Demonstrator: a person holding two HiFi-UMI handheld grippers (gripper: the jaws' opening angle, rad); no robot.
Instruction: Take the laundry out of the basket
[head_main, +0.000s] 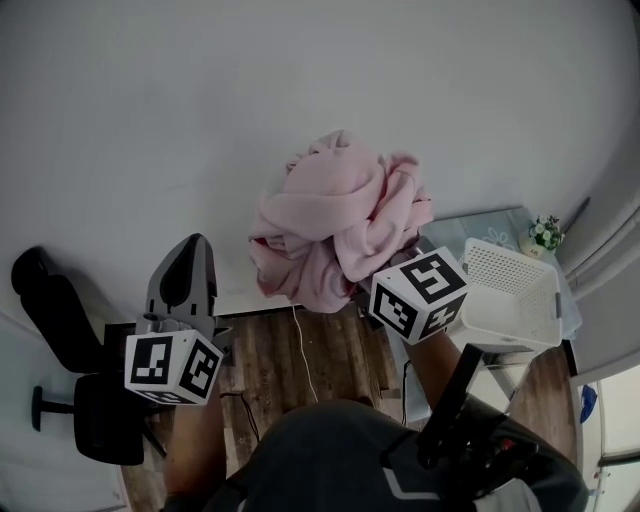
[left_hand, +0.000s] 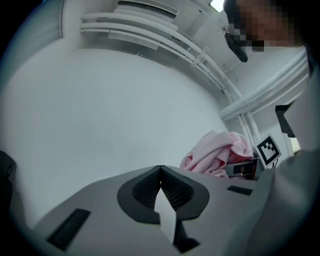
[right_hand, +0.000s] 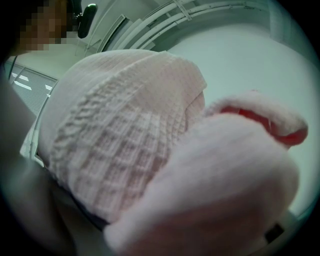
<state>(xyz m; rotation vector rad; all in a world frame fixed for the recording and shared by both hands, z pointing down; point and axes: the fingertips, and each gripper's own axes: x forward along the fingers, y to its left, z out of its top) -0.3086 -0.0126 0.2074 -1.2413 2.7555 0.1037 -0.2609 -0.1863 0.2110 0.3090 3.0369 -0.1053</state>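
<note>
The right claw (head_main: 374, 272) gripped a bundle of pink knitted laundry (head_main: 338, 222), held up outside the white perforated plastic basket (head_main: 512, 292), to its left. The left claw (left_hand: 160, 170), farther left, was closed and empty.

Looked along the grey plastic left gripper (left_hand: 160, 169), jaws closed tip to tip with nothing between the ribbed black pads (left_hand: 177, 190), toward a plain pale wall (left_hand: 115, 100), with a crumpled pink knit bundle of laundry (left_hand: 215, 152) low at right, just beside the right gripper's white cube with black square markers (left_hand: 268, 150).
</note>
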